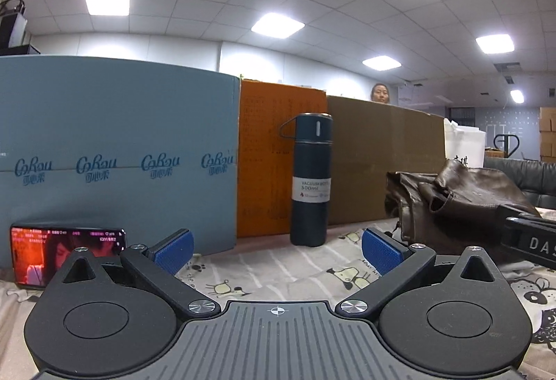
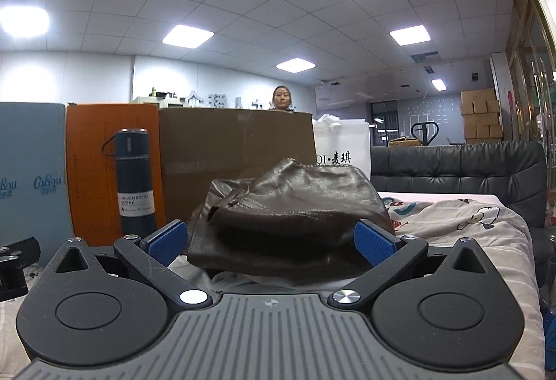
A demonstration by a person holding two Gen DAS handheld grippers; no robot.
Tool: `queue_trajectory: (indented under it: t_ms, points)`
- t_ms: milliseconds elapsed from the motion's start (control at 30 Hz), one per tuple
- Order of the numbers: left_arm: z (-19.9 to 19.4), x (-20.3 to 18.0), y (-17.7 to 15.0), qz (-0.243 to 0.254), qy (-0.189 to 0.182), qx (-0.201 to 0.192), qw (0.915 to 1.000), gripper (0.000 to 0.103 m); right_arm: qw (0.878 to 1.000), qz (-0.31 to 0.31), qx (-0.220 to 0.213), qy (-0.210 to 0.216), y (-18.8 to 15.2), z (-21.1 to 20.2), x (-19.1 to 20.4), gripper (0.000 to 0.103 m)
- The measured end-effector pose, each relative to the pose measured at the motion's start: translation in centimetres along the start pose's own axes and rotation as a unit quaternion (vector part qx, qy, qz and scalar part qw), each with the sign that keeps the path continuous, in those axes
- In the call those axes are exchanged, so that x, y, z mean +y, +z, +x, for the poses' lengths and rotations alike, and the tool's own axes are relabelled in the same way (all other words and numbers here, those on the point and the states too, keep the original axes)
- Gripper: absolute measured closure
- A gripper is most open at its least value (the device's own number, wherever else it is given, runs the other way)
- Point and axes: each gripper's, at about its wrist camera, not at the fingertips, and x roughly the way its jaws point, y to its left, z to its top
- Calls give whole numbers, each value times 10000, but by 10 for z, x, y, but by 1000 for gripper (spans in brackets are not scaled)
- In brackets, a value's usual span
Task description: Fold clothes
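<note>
My left claw (image 1: 276, 249) gaped wide over the printed sheet (image 1: 278, 272), gripping nothing. My right claw (image 2: 271, 241) was wide too, the crumpled brown jacket (image 2: 295, 206) lying mid-frame between its pads, unpinched. A flask (image 1: 311, 182) stood behind.

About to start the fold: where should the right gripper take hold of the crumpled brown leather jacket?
Grip the near bottom edge of the crumpled brown leather jacket, coming in straight ahead and low. That thick layered edge lies flat on the cartoon-print sheet, directly between the open pads of the right gripper. The raised folds on top look slacker.
</note>
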Motion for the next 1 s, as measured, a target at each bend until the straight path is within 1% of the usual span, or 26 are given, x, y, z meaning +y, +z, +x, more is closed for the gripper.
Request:
queue_trajectory:
  t_ms: [267,467,1000]
  points:
    - [-3,-4,-1,113,17,-101,9999,0,10000,-42,36,43,-2,0,2,0]
    - [-4,-3,-1,111,13,-104,9999,0,9999,17,132,83,-2,3,0,0]
    - [-4,-5,-1,120,16,-97,9999,0,9997,59,175,143,-2,3,-1,0]
